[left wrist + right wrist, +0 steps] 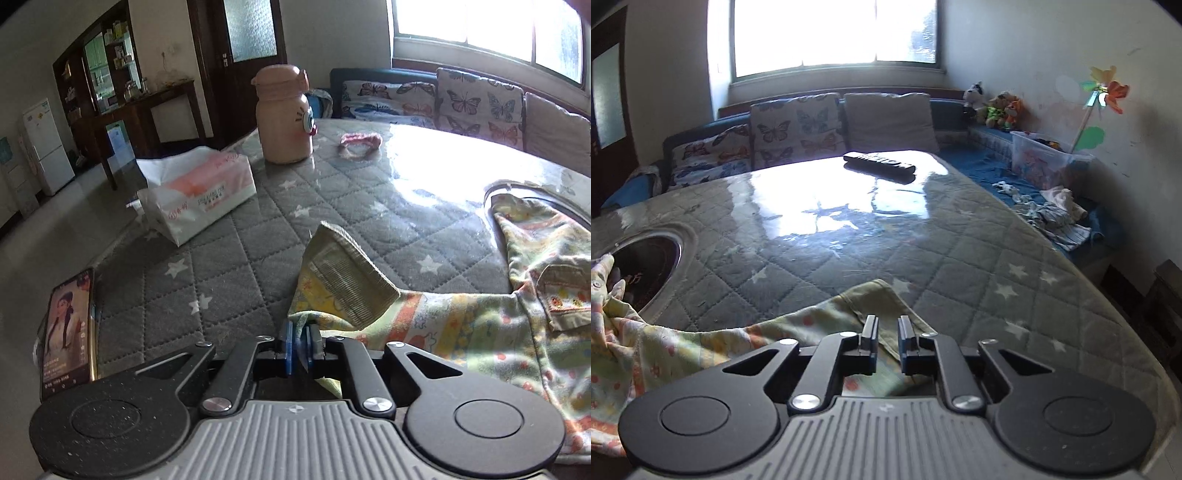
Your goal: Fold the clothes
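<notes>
A child's patterned garment [461,325] in yellow, green and orange lies spread on the grey quilted table cover [240,258]. Its ribbed sleeve cuff [351,273] stands up just beyond my left gripper [301,343], whose blue pads are pinched on a fold of the sleeve. In the right wrist view the other sleeve of the garment [820,325] lies flat on the cover. My right gripper [887,332] hovers low over that sleeve's end with a clear gap between its fingers, and nothing is pressed between them.
A tissue pack [199,188], a peach bottle [284,118], a pink hair band [360,142] and a lit phone [68,332] sit on the left side. A remote [879,162] lies far back. A round dark opening [646,266] is in the table. Sofa cushions [886,118] stand behind.
</notes>
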`<state>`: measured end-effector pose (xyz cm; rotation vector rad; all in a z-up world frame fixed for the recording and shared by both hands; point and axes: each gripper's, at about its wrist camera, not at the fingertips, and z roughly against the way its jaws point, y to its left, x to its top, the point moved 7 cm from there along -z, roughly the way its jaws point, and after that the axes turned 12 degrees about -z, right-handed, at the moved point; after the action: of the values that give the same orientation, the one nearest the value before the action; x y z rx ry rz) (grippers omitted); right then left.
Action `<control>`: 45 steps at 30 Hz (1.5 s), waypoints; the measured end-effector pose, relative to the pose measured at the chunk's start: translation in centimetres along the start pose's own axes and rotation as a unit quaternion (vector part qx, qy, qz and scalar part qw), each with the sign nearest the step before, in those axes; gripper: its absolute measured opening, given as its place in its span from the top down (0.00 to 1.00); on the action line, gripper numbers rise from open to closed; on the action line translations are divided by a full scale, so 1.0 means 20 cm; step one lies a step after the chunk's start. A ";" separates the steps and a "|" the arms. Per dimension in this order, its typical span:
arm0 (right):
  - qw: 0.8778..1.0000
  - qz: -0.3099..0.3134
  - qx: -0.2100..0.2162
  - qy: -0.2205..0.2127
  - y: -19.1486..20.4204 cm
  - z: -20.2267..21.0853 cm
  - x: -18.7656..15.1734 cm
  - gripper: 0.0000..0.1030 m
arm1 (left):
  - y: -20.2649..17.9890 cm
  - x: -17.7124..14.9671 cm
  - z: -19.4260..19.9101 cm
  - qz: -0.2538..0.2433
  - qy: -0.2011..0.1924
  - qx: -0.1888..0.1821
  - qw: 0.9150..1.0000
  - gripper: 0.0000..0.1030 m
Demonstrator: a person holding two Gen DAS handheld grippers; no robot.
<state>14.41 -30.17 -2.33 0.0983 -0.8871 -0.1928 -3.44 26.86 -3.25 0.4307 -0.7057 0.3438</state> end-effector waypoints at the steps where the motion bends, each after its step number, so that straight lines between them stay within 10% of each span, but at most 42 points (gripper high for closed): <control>1: 1.000 0.009 0.007 0.006 0.03 -0.05 0.00 0.82 | 0.00 0.01 0.01 0.000 -0.003 0.002 1.000 0.89; 16: 0.999 0.033 -0.008 0.013 0.02 -0.24 0.01 0.67 | 0.11 0.04 -0.01 0.012 -0.001 0.054 0.998 0.58; 29: 0.999 0.039 -0.037 0.008 -0.01 -0.17 0.00 0.56 | -0.21 0.11 -0.07 -0.052 -0.019 -0.018 0.998 0.54; 37: 0.989 0.101 0.105 0.029 0.33 0.06 -0.09 0.49 | -0.49 0.10 0.06 -0.119 -0.045 -0.080 0.989 0.49; 45: 0.944 0.208 0.246 0.067 0.77 0.27 -0.32 0.43 | -0.74 0.07 0.16 -0.178 -0.068 -0.127 0.973 0.45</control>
<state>8.13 -13.72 -1.23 0.3807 -0.7838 0.4324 2.46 12.81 -3.97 0.3298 -0.7777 -0.1161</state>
